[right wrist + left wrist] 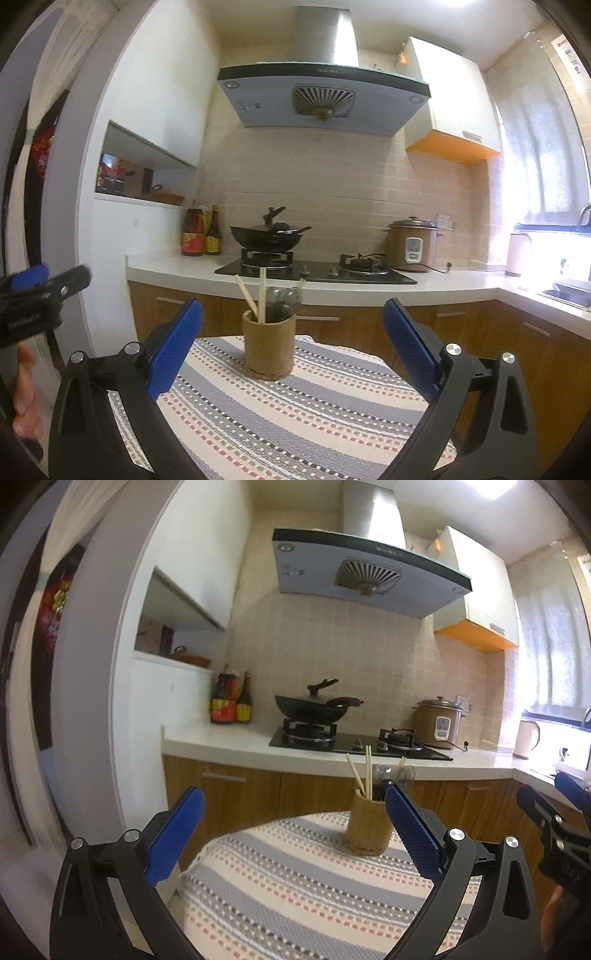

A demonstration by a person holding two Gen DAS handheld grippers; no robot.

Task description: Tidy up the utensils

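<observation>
Presently: bamboo holder (269, 345) upright on the striped cloth (295, 406), chopsticks (255, 299) and dark spoons (282, 301) standing inside. Left hand-held gripper (293, 834) and right hand-held gripper (291, 350): both spread wide, empty, short of the holder. Risk: a jaw nudging the tall, loose holder could tip it and spill the utensils. Beyond: kitchen counter (177, 267), wok (264, 236), rice cooker (412, 245), bottles (201, 234), well apart, nothing blocking.

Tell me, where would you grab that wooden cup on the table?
Probably around the wooden cup at mid-height, coming level from the near side. It stands upright with round straight walls, and the chopsticks poking from its top block any approach from above.
</observation>
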